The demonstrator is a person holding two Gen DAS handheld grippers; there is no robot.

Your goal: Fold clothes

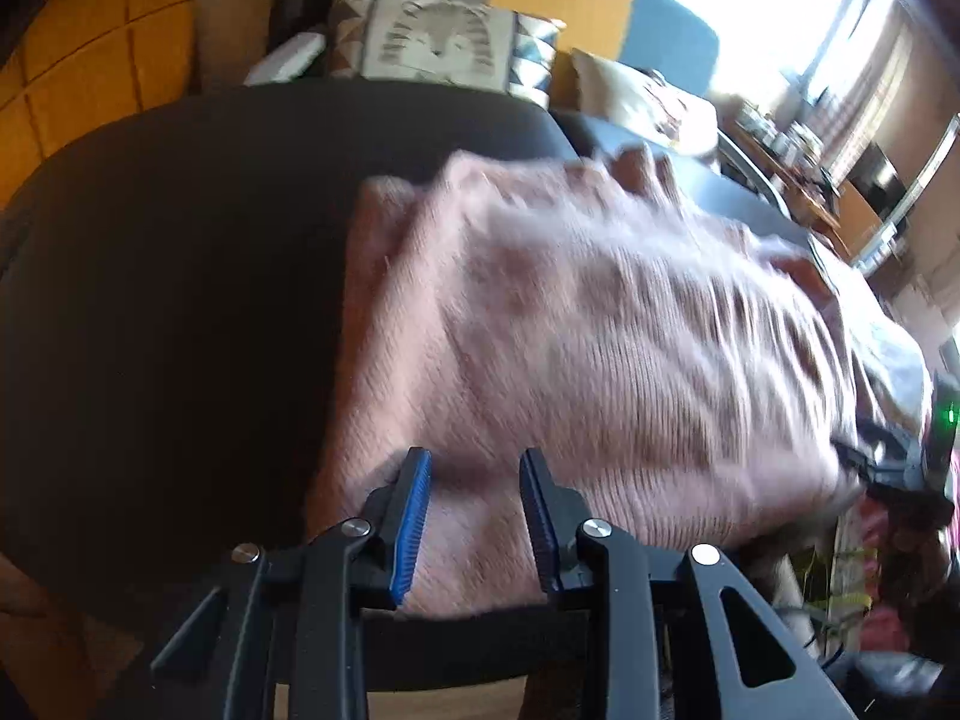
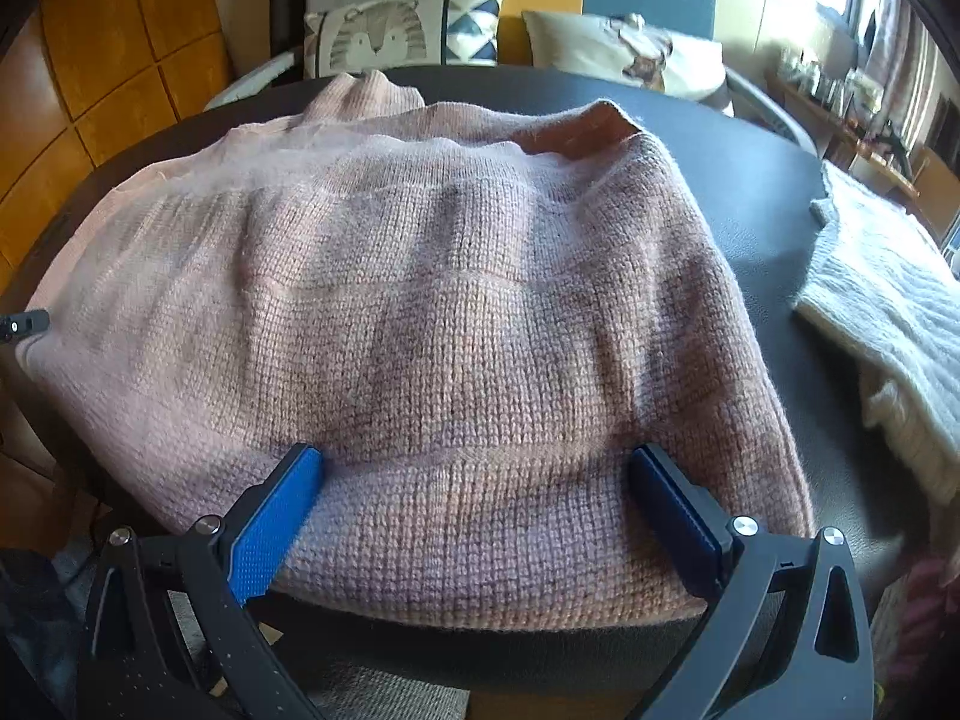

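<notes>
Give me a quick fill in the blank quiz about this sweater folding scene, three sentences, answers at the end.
1. The knitted sweater under both grippers is ____ in colour.
2. It lies on a ____ table.
3. On the cushion behind the table is a drawing of a ____.

Missing words: pink; black; tiger

You are looking at a dusty pink knit sweater with faint darker bands, lying on a black worktop. Your fingers carry bright blue pads on black frames. To the right lies a cream ribbed knit. Behind, a pillow shows a grey-striped tiger face beside blue and white triangles, and the wall panels are mustard yellow.
</notes>
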